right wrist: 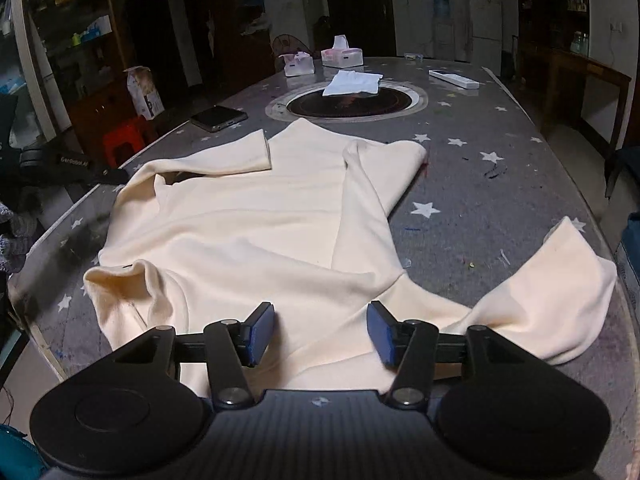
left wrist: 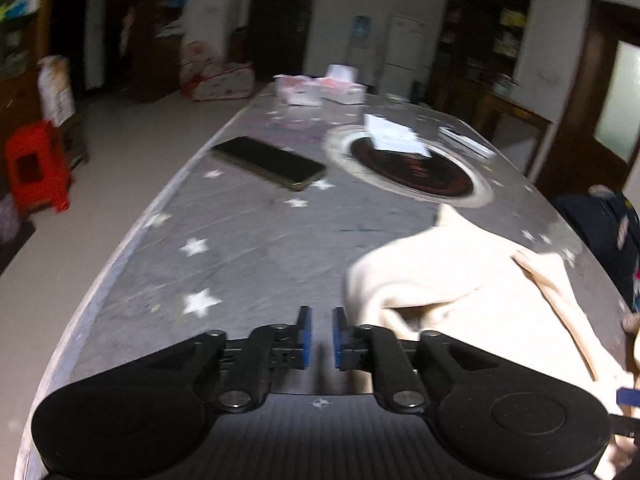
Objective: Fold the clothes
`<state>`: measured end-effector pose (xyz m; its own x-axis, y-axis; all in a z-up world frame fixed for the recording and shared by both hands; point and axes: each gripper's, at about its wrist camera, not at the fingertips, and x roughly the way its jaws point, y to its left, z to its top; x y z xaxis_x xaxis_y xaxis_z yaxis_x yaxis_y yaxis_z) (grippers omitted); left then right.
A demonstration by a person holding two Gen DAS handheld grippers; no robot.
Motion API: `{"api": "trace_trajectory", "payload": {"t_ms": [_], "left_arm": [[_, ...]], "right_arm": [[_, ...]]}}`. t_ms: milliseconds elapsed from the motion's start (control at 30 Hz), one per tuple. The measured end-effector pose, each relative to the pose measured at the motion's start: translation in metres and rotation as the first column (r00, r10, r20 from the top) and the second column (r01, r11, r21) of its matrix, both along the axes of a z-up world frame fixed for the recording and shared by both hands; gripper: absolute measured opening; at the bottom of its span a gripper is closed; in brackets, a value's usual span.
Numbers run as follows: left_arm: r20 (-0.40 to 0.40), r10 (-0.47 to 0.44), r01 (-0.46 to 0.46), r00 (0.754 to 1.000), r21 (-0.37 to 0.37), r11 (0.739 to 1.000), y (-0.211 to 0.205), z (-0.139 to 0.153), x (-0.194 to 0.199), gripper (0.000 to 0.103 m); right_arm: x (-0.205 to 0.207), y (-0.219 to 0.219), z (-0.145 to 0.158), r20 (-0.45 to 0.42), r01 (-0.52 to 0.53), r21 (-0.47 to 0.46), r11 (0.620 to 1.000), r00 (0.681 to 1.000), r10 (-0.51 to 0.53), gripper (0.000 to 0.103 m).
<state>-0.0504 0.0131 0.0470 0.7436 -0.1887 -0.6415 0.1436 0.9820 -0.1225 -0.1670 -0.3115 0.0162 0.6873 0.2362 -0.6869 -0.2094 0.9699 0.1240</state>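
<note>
**Cream garment spread on the starred table, both tongs empty**

The cream garment (right wrist: 256, 216) is lying partly folded on the grey starred table (right wrist: 500, 200). The right gripper (right wrist: 320, 334) is hovering over its near hem, jaws apart, gripping nothing. The left gripper (left wrist: 320, 338) is showing a narrow gap over bare tabletop, the cloth at its 2 o'clock. A phone (left wrist: 270, 162) is sitting at 11 o'clock, a round hotplate (left wrist: 408, 164) at 1 o'clock. The left view is blurring far clutter.

Bare tabletop (right wrist: 500, 200) right of cream garment (right wrist: 256, 216), phone (left wrist: 269, 162) and hotplate (right wrist: 349, 102) crowding beyond
</note>
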Motion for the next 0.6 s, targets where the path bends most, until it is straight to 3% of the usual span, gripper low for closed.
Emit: {"api": "trace_trajectory", "payload": {"t_ms": [67, 233, 333, 433, 600], "left_arm": [[0.012, -0.038, 0.038, 0.999, 0.032, 0.999, -0.015, 0.0, 0.003, 0.035], [0.06, -0.153, 0.145, 0.986, 0.127, 0.981, -0.054, 0.004, 0.008, 0.039], [0.097, -0.25, 0.226, 0.963, 0.21, 0.951, -0.076, 0.006, 0.007, 0.047], [0.064, -0.296, 0.272, 0.953, 0.25, 0.929, -0.091, -0.003, 0.02, 0.047], [-0.006, -0.339, 0.33, 0.941, 0.253, 0.91, -0.102, -0.018, 0.039, 0.046]], "right_arm": [[0.0, -0.001, -0.001, -0.002, 0.003, 0.0, 1.0, 1.0, -0.003, 0.053], [0.001, -0.003, -0.001, -0.004, 0.006, 0.004, 1.0, 1.0, -0.006, 0.054], [0.001, -0.005, -0.001, -0.006, 0.009, 0.007, 1.0, 1.0, -0.009, 0.055], [0.001, -0.005, -0.001, -0.006, 0.009, 0.011, 1.0, 1.0, -0.009, 0.056], [0.001, -0.006, -0.002, -0.005, 0.01, 0.017, 1.0, 1.0, -0.01, 0.058]]}}
